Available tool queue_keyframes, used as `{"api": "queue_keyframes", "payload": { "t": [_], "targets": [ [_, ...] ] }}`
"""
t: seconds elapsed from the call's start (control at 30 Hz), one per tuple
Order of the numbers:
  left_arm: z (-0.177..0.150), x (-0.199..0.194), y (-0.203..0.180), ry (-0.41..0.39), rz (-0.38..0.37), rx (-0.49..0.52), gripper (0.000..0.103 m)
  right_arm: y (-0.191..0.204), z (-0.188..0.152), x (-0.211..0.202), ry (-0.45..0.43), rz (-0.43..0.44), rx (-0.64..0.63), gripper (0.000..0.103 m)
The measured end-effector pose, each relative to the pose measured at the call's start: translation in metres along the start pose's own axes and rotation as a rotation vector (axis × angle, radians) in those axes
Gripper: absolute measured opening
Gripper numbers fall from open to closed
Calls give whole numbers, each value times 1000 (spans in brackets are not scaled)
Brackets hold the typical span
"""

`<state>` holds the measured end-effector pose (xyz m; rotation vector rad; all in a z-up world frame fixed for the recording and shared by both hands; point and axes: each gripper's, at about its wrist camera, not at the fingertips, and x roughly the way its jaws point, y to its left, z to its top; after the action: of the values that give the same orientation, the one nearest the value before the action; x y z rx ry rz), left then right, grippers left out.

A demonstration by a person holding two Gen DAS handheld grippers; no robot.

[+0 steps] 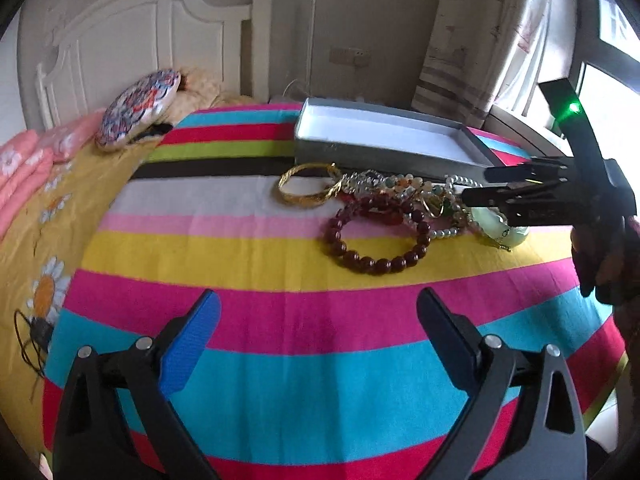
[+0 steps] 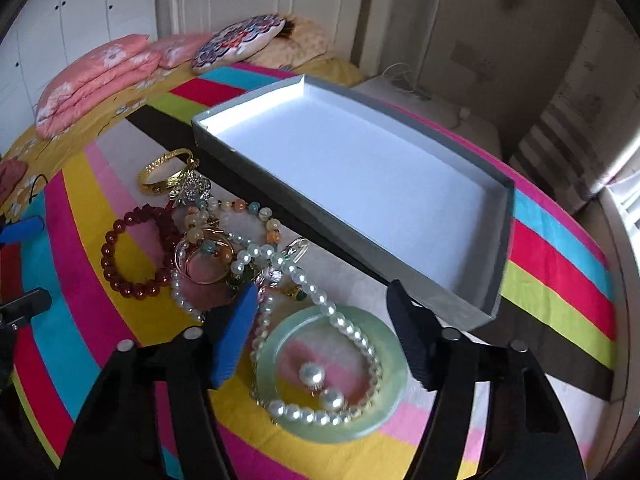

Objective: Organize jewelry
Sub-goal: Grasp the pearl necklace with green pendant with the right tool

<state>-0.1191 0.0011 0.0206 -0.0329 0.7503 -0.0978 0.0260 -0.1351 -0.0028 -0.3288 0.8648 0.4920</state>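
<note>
A heap of jewelry lies on the striped cloth (image 1: 240,248) in front of an open grey box (image 2: 400,276) with a white, empty inside. The heap holds a gold bangle (image 2: 168,158), a dark red bead bracelet (image 2: 108,256), a pearl string (image 2: 304,280) and a pale green jade bangle (image 2: 340,434). My right gripper (image 2: 322,290) hangs over the jade bangle, a pad on each side of its rim; a small gap shows beside the blue pad (image 2: 236,336). The pearl string lies across the bangle. My left gripper (image 1: 320,296) is open above bare cloth, short of the red bracelet (image 1: 376,266).
The cloth covers a bed with a yellow sheet (image 1: 60,216), pink folded bedding (image 2: 92,80) and a round patterned cushion (image 1: 138,108) at the white headboard (image 1: 120,40). A curtain (image 1: 472,40) and a window (image 1: 612,40) stand at the right. A white bedside table (image 2: 420,100) is behind the box.
</note>
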Motion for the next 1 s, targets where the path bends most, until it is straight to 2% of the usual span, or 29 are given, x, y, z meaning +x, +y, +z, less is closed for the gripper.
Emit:
{"api": "queue_keyframes", "payload": {
  "t": [0.17, 0.27, 0.37, 0.53, 0.67, 0.77, 1.0],
  "targets": [
    [5, 3, -6, -19, -35, 19, 97, 5, 8, 8, 8, 56, -30, 48],
    [8, 6, -6, -10, -49, 10, 97, 8, 8, 5, -4, 76, -37, 21],
    [10, 9, -4, -6, -55, -3, 97, 8, 2, -9, -62, 60, -16, 12],
    [11, 11, -5, 3, -55, 3, 97, -4, -23, -57, -221, 77, 113, 11],
    [10, 12, -11, 1, -55, 20, 97, -23, -52, -102, -376, 147, 218, 11],
    [11, 13, -20, -4, -62, 38, 97, -29, -65, -120, -426, 156, 262, 11],
    [9, 8, -61, -32, -106, 111, 97, -25, -92, -176, -618, 190, 319, 11]
  ]
}}
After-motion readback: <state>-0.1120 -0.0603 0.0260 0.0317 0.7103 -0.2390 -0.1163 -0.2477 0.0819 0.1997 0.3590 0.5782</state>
